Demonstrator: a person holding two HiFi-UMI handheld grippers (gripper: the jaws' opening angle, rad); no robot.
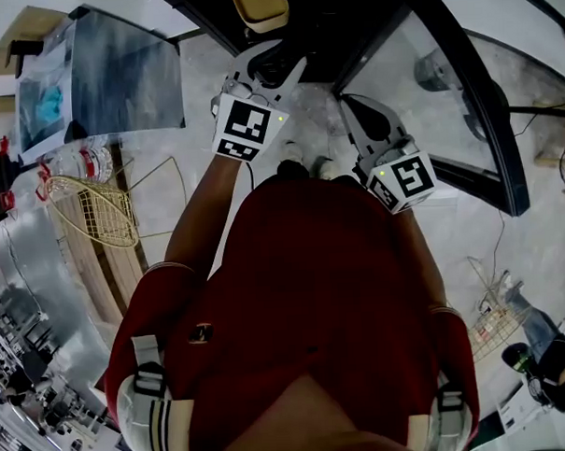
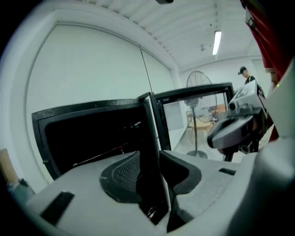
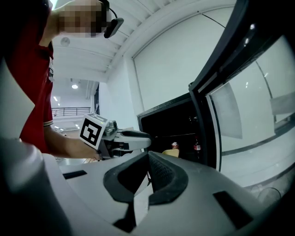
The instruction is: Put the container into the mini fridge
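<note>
Here, head view: my left tool and right tool reach ahead of my red shirt toward the open mini fridge. Its glass door swings out to the right. The yellow container sits inside the dark cabinet, just beyond the left tool's tips.

Left gripper view: the left tool has its jaws apart, with nothing clamped. The fridge's dark front upright lines up beyond the gap, the door is to its right, and the right tool is at the far right.

Right gripper view: the right tool has its jaws meeting at the tips, empty. Beyond them the container sits inside the fridge, with a small bottle to its right. The left tool hovers to the left.
</note>
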